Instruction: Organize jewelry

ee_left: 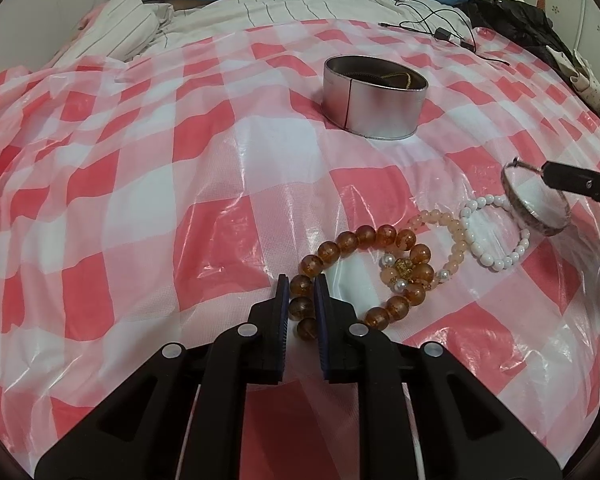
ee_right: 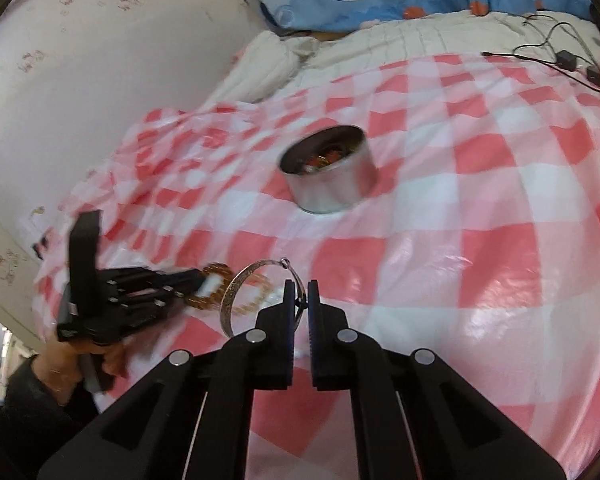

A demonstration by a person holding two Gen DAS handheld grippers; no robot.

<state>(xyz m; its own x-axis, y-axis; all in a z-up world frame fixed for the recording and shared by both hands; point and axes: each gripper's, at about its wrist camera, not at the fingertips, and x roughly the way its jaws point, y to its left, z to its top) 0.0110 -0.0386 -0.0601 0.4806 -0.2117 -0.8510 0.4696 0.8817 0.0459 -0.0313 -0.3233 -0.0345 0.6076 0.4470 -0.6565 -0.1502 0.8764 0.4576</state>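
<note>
Amber bead bracelet (ee_left: pixel 364 272) pinched in left gripper (ee_left: pixel 301 280); silver bangle (ee_right: pixel 256 288) pinched in right gripper (ee_right: pixel 301 285).

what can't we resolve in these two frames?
- Tin contents: left wrist view shows only a gold chain; the wall hides the rest. Right wrist view is motion-blurred.
- Amber bracelet: left gripper fingers cover part; contact unclear.
- Silver bangle: right gripper hides the pinch point.
</note>
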